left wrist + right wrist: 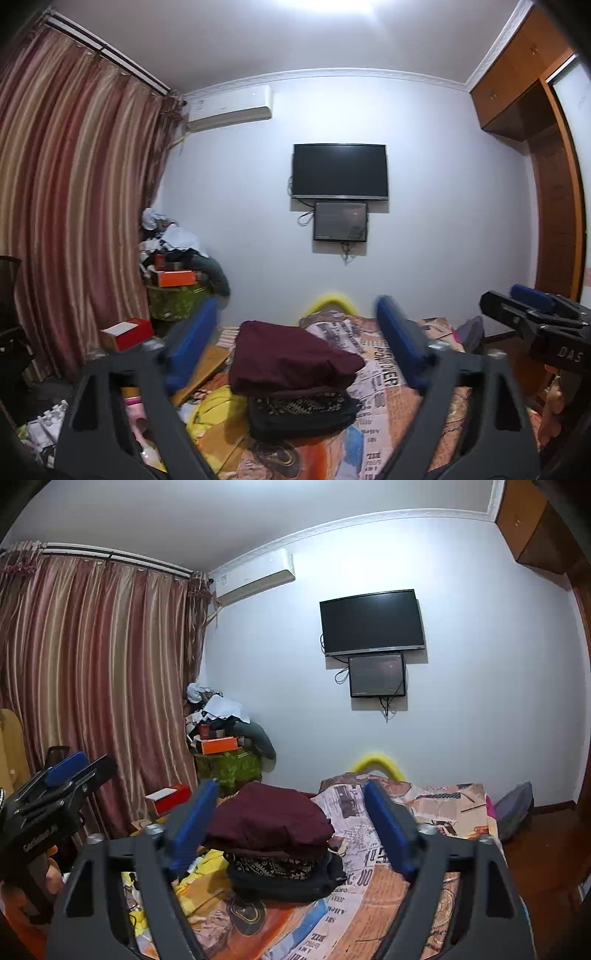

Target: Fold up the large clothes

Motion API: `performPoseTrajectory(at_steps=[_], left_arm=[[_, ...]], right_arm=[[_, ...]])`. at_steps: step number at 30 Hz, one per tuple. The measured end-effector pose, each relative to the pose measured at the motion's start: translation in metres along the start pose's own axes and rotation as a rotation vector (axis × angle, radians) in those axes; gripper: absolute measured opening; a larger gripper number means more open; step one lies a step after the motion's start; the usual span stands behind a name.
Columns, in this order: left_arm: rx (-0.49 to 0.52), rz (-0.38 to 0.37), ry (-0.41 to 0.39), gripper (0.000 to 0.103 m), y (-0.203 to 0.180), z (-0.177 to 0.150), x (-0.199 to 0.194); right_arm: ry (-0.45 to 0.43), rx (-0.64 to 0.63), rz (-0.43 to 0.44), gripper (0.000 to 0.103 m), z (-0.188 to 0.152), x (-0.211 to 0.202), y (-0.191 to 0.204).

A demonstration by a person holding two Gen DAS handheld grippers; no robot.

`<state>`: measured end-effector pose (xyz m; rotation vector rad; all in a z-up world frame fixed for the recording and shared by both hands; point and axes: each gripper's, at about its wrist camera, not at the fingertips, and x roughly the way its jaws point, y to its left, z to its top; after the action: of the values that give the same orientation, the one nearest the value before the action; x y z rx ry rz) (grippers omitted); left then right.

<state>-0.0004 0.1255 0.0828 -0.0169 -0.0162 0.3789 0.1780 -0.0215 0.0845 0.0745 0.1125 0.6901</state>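
Both the left hand-held gripper (295, 339) and the right hand-held gripper (290, 823) point level with jaws spread and empty. A folded maroon garment (291, 354) tops a stack of folded clothes (299, 410) on the bed (391, 417), just beyond the fingertips. Judged stacked; reach for the next garment without disturbing the pile.

White wall (443, 184), striped curtains (74, 184), television (340, 171)
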Motion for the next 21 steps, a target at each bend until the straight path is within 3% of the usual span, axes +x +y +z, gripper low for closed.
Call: performPoseTrajectory(at_steps=[3,5,21], left_arm=[[0.002,0.033,0.012,0.098,0.004,-0.006,-0.002],[-0.009,0.039,0.027,0.099,0.008,-0.009,0.000],[-0.028,0.055,0.043,0.102,0.009,-0.020,-0.006]], right_arm=[[0.017,-0.001,0.006,0.092,-0.001,0.002,0.002],[0.020,0.004,0.000,0.103,-0.002,0.004,0.002],[0.052,0.048,-0.015,0.103,-0.018,-0.003,-0.003]])
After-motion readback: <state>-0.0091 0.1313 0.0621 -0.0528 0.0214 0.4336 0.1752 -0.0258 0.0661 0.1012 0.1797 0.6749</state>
